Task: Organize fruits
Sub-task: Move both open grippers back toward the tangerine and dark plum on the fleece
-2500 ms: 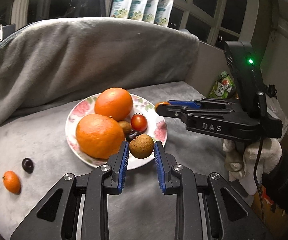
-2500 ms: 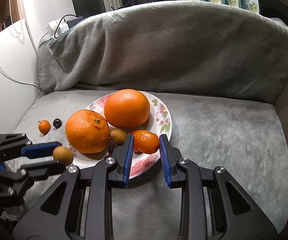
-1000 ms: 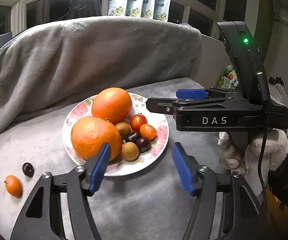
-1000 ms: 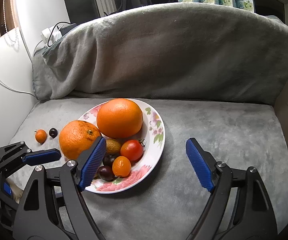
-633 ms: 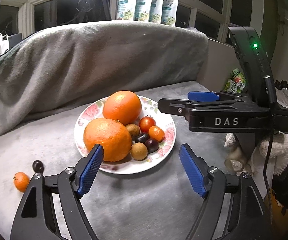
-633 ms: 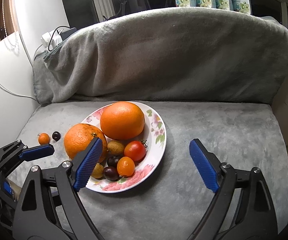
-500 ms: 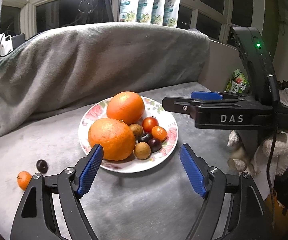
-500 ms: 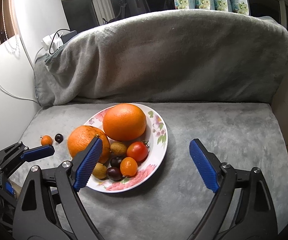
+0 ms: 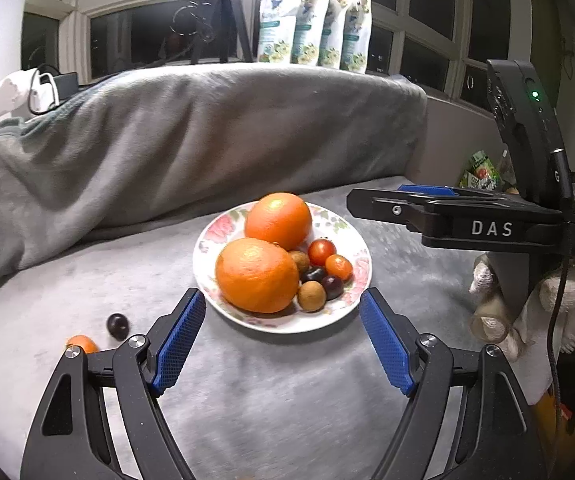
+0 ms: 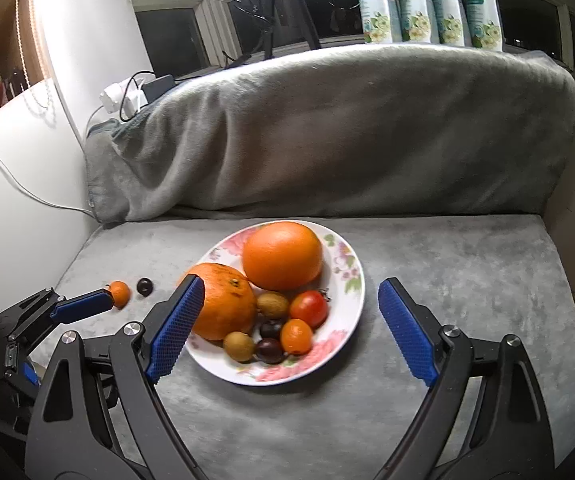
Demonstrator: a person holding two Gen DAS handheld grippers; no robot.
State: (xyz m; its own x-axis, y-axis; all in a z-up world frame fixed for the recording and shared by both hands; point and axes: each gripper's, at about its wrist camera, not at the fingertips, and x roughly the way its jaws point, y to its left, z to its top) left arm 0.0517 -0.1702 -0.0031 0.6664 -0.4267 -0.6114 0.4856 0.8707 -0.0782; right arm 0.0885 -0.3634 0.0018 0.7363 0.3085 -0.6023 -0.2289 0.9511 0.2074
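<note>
Your left gripper (image 9: 283,344) stands wide, its jaws having just been opening, and nothing sits between the pads. Off its left finger lie a kumquat (image 9: 80,344) and a dark grape (image 9: 118,325) on the grey cushion (image 9: 271,400); straight ahead is the plate (image 9: 279,326) with two oranges (image 9: 257,274) and small fruit. Your right gripper (image 10: 287,330) is also spread wide and empty, just opened further, the plate (image 10: 311,374) beyond its tips. Only your left view shows the gloved hand (image 9: 543,312) holding the right gripper; only your right view shows the wall cable (image 10: 11,178) and the left gripper's tip beside the kumquat (image 10: 120,292).
</note>
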